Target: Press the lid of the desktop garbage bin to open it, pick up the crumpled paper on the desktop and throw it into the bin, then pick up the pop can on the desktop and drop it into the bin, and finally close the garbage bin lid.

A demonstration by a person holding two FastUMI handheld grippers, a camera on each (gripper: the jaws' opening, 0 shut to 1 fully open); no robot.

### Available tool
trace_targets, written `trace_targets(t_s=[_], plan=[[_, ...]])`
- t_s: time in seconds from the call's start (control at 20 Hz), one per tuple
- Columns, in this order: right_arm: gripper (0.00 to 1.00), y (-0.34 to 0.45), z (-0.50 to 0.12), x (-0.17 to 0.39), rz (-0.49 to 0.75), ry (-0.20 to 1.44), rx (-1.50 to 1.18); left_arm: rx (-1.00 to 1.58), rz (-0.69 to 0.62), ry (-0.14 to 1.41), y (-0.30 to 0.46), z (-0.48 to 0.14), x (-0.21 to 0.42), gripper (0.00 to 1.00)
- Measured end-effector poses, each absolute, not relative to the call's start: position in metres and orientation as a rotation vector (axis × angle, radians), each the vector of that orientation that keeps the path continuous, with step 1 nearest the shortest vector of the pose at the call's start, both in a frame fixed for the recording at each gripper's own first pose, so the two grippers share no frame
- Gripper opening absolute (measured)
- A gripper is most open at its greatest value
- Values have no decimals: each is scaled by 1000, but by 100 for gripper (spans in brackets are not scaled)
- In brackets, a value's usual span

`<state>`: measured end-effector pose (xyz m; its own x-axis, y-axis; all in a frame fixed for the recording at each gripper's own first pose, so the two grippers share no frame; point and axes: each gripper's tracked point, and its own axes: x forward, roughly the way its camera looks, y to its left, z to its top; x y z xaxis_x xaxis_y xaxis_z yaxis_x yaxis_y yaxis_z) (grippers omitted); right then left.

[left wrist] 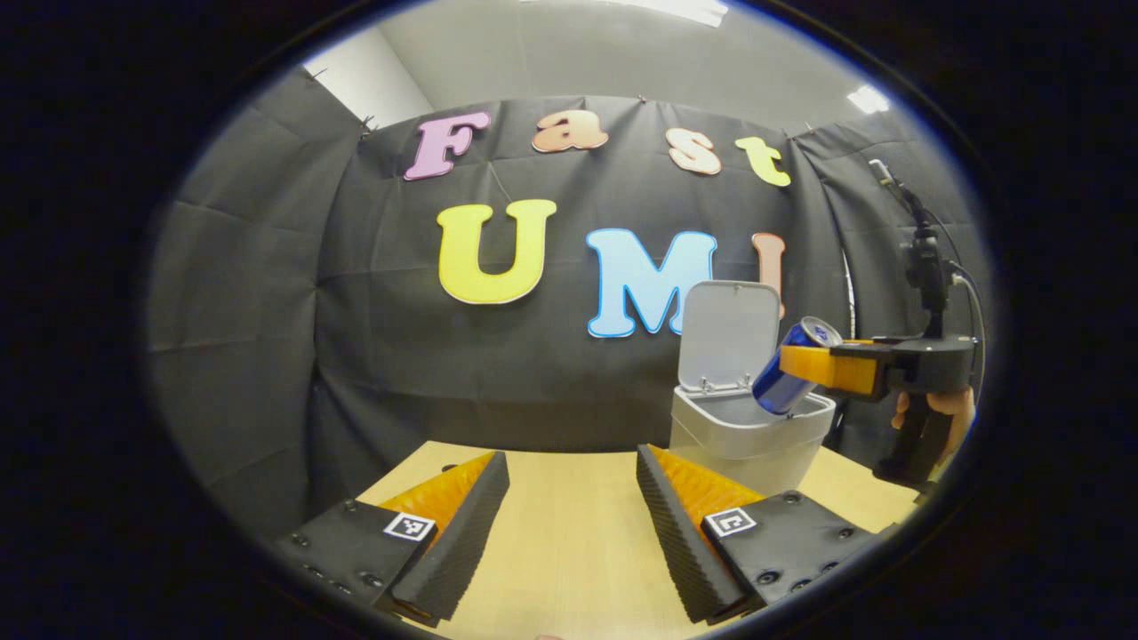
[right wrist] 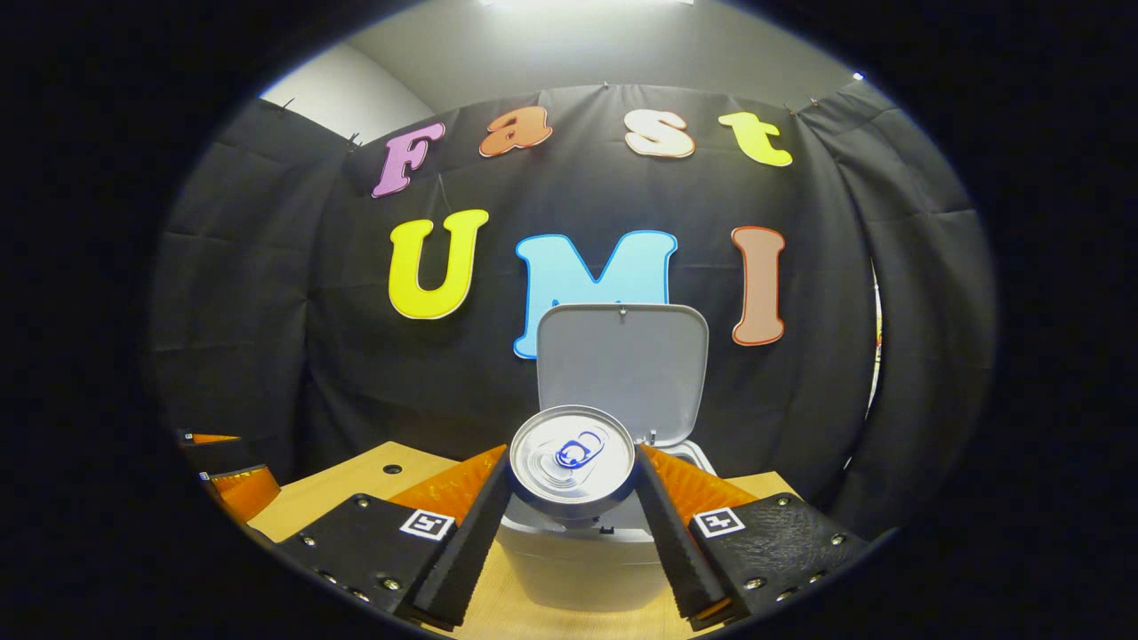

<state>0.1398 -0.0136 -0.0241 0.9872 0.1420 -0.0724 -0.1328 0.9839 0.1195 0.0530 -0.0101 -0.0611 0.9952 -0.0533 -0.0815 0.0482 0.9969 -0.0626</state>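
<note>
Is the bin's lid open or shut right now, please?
Open. The lid stands upright behind the bin, whose mouth shows beneath the can that the right hand-held gripper holds above it.

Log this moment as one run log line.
right claw: shut on blue aluminium pop can | over open grey bin | left claw: open

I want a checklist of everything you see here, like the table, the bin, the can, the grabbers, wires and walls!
Surface: light wooden tabletop, bare where visible.
Job's things: pale grey plastic bin with its flat grey lid standing open; blue aluminium pop can tilted over the bin's opening; crumpled paper nothing seen.
Clutter: nothing seen.
Grippers: right gripper shut on the can; left gripper open, holding nothing.
Cables: dark cable looping above the right gripper.
Surroundings: black cloth wall, ceiling lights.
</note>
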Motion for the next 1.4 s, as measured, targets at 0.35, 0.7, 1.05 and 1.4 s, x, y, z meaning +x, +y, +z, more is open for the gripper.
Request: trace_targets(t_s=[0.35, 0.7, 1.05, 1.4], plan=[[83, 3, -43, 155, 171, 133, 85, -50, -42, 88, -7, -61, 47, 95], [95, -8, -43, 152, 129, 128, 59, -59, -47, 92, -13, -64, 45, 95], [95, -23, -40, 153, 103, 127, 79, -68, -61, 91, -19, -64, 50, 96], [94, -35, -18, 172, 83, 97, 56, -58, -91, 92, -26, -64, 61, 96]])
